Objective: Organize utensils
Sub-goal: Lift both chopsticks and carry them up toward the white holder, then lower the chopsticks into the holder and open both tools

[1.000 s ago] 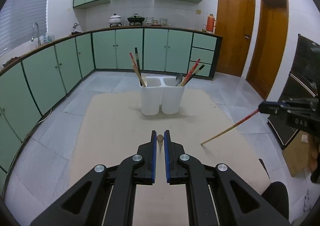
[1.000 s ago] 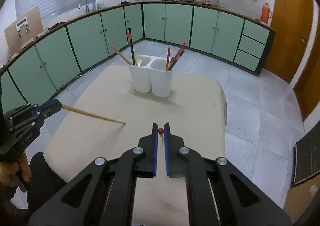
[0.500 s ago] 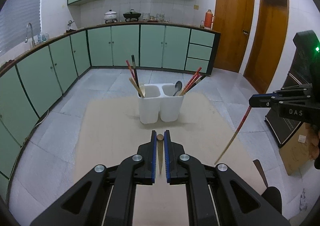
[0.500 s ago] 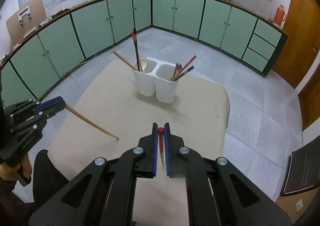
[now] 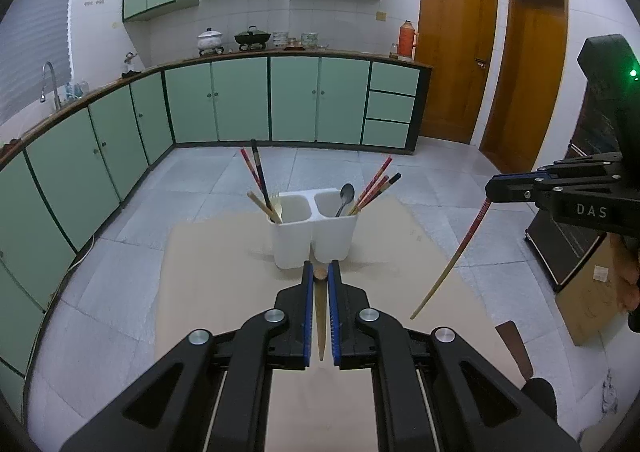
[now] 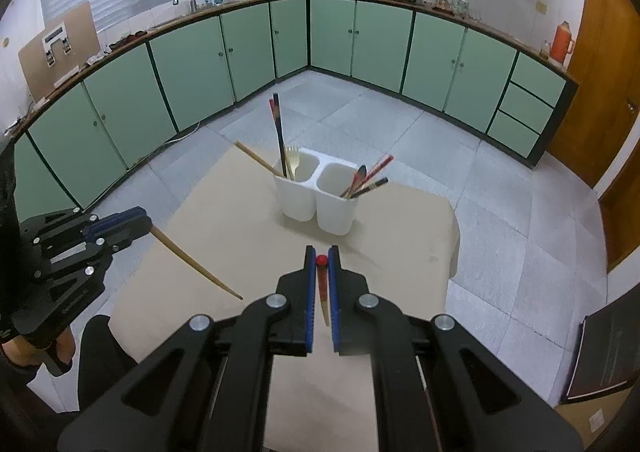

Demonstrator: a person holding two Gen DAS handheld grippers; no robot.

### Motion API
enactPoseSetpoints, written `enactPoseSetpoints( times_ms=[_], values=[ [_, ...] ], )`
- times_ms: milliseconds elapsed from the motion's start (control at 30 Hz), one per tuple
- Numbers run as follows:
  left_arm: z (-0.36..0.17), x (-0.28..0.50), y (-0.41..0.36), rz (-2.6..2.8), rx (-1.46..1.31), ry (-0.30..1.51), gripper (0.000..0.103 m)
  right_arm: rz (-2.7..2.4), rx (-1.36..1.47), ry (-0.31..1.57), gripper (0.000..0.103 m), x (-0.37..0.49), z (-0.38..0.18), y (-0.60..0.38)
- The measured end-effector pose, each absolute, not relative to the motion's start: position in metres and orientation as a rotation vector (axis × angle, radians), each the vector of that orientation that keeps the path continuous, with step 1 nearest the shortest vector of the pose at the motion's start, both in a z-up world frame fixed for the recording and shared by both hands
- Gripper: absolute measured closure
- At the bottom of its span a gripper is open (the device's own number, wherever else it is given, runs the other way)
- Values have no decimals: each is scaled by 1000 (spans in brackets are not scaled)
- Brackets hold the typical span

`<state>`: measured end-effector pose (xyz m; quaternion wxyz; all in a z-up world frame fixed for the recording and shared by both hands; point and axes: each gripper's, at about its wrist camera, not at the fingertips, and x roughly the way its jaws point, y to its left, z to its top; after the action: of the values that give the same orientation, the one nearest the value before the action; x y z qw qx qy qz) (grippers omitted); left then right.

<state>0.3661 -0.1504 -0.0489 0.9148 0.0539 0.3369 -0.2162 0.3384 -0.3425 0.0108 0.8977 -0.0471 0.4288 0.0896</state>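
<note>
Sorting is largely complete: the white two-compartment holder [image 5: 314,230] on the table [image 5: 208,292] already carries chopsticks, fork and spoon, while the left gripper [image 5: 321,278] clamps a plain wooden chopstick [image 6: 192,262] and the right gripper [image 6: 321,262] a red-topped chopstick [image 5: 452,264], both clear of the table, undeposited.

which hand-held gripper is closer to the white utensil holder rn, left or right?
About even; can't call it. The left hand-held gripper and right hand-held gripper each hold a chopstick just short of the white utensil holder.
</note>
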Motion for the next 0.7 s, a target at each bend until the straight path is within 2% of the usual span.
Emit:
enactPoseSetpoints(
  times_ms=[700],
  values=[
    [52,456,-179,-431,116,589,96,202,-95,786,98,430,109,-319]
  ],
)
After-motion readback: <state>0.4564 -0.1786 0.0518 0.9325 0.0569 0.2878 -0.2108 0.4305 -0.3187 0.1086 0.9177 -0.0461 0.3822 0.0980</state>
